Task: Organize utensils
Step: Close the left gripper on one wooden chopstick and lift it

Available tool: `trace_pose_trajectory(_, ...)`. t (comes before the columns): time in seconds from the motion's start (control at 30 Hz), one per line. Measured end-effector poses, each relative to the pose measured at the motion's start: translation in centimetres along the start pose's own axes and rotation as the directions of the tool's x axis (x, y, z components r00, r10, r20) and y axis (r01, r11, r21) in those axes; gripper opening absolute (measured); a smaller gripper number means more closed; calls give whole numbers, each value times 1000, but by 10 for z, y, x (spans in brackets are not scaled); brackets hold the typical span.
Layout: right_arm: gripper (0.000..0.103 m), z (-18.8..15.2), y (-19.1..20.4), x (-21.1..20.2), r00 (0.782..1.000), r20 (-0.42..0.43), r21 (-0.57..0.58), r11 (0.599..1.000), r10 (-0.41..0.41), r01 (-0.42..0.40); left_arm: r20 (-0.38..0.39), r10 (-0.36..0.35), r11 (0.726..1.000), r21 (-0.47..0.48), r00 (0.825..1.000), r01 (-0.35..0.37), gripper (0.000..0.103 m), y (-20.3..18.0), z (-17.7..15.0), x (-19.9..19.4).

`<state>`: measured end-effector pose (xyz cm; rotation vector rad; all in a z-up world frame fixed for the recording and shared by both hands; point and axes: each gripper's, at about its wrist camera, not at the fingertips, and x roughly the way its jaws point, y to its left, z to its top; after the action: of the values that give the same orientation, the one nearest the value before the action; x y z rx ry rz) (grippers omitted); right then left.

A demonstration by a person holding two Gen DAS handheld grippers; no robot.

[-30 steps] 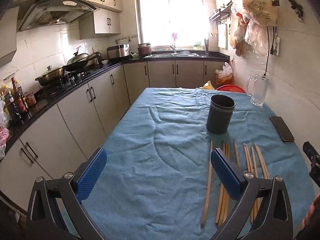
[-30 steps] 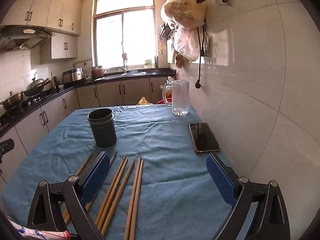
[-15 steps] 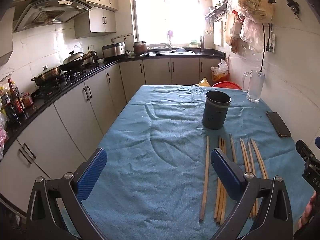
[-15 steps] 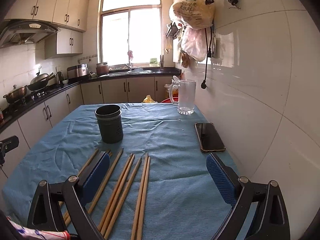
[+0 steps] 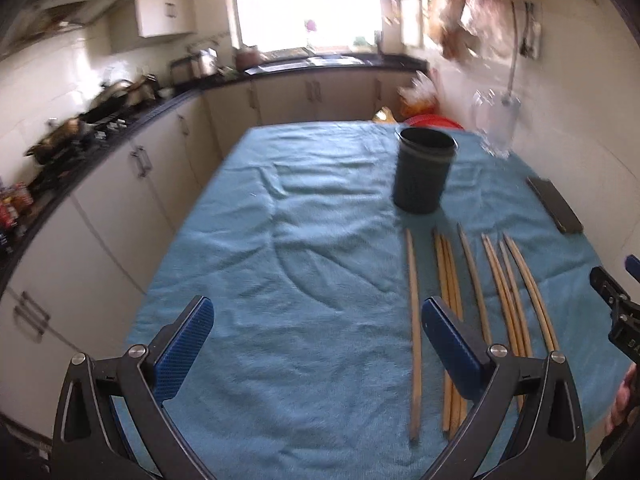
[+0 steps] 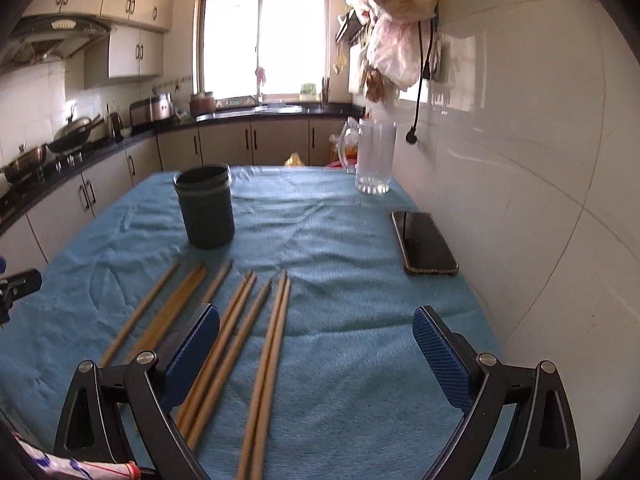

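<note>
Chopsticks (image 6: 224,344) before dark holder (image 6: 206,210), phone (image 6: 424,242) and glass mug (image 6: 374,158) near wall.

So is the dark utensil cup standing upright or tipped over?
Upright: the dark utensil cup stands on its base on the blue cloth, open rim facing up, chopsticks lying flat before it.

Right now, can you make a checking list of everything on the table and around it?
Surface: table under a wrinkled blue cloth.
Job's things: wooden chopsticks lying loose in a row; dark cup upright beyond them, nothing seen sticking out of it.
Clutter: black phone flat near the wall; clear glass mug at the far end.
Grippers: left claw open, holding nothing; right claw open, holding nothing.
Cables: black cord with plug hanging down the wall.
Surroundings: kitchen, bright window, cabinets, pans on stove, bags hung on the wall.
</note>
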<state>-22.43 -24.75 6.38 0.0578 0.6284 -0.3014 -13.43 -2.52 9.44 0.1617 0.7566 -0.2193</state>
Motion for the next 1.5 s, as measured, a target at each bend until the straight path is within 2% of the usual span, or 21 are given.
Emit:
trace_pose_trajectory(0.07, 99, -2, -2, 11, 999, -37, 2, 1000, 29, -29, -42, -63, 998, 13, 997, 64, 100, -3, 4, 17)
trace_pose_trajectory(0.13, 98, -2, -3, 21, 996, -70, 0, 998, 62, -62, -114, -107, 994, 11, 988, 109, 82, -8, 10, 41)
trace_pose_trajectory(0.17, 97, -2, -3, 27, 994, -84, -2, 997, 75, -75, -141, -122, 992, 8, 982, 125, 68, -10, 12, 50)
trace_pose_trajectory(0.2, 92, -1, -4, 36, 989, -113, -1, 995, 95, -95, -175, -149, 988, 2, 973, 152, 57, -14, 15, 61)
trace_pose_trajectory(0.23, 83, 0, -5, 43, 984, -137, 3, 994, 109, -110, -212, -185, 982, -10, 960, 187, 54, -18, 20, 74)
trace_pose_trajectory(0.27, 76, 2, -6, 51, 978, -165, 9, 992, 128, -129, -223, -198, 980, -15, 954, 200, 52, -22, 22, 81)
trace_pose_trajectory(0.3, 64, 3, -7, 61, 969, -196, 21, 989, 151, -149, -231, -208, 978, -17, 950, 210, 52, -26, 26, 88)
trace_pose_trajectory(0.33, 56, 5, -9, 71, 960, -226, 38, 986, 167, -163, -228, -212, 976, -12, 950, 215, 52, -31, 31, 95)
trace_pose_trajectory(0.4, 51, 7, -12, 86, 949, -256, 57, 983, 183, -175, -227, -222, 973, 7, 948, 229, 52, -42, 39, 107)
trace_pose_trajectory(0.53, 49, 9, -12, 107, 935, -295, 58, 981, 196, -187, -278, -259, 963, -6, 925, 268, 52, -53, 50, 137)
trace_pose_trajectory(0.67, 46, 10, -10, 120, 933, -315, 46, 984, 176, -171, -321, -250, 965, -5, 913, 263, 34, -59, 49, 160)
trace_pose_trajectory(0.7, 45, 10, -9, 122, 930, -325, 46, 985, 173, -168, -298, -230, 969, 20, 926, 247, 27, -62, 50, 160)
trace_pose_trajectory(0.77, 43, 10, -9, 123, 929, -327, 49, 985, 171, -164, -307, -238, 965, 33, 921, 260, 21, -63, 50, 159)
trace_pose_trajectory(0.9, 43, 13, -1, 126, 929, -347, -7, 990, 127, -138, -299, -229, 965, 53, 926, 256, 14, -64, 50, 161)
trace_pose_trajectory(1.03, 39, 19, 5, 133, 920, -377, -42, 990, 109, -135, -301, -234, 964, 51, 924, 260, 14, -62, 50, 161)
trace_pose_trajectory(1.23, 38, 37, 4, 155, 879, -456, -28, 985, 138, -169, -324, -223, 967, 48, 920, 251, 14, -65, 56, 166)
trace_pose_trajectory(1.37, 38, 45, 10, 167, 875, -472, -69, 985, 105, -156, -318, -205, 969, 70, 926, 238, 14, -73, 61, 172)
trace_pose_trajectory(1.4, 34, 46, 12, 168, 877, -468, -70, 985, 106, -156, -311, -205, 969, 66, 928, 237, 14, -74, 62, 173)
trace_pose_trajectory(1.47, 20, 47, 15, 169, 883, -455, -65, 984, 117, -164, -296, -211, 970, 56, 932, 238, 14, -74, 62, 174)
trace_pose_trajectory(1.5, 9, 47, 15, 169, 885, -450, -65, 985, 115, -161, -292, -211, 970, 55, 933, 237, 7, -73, 62, 173)
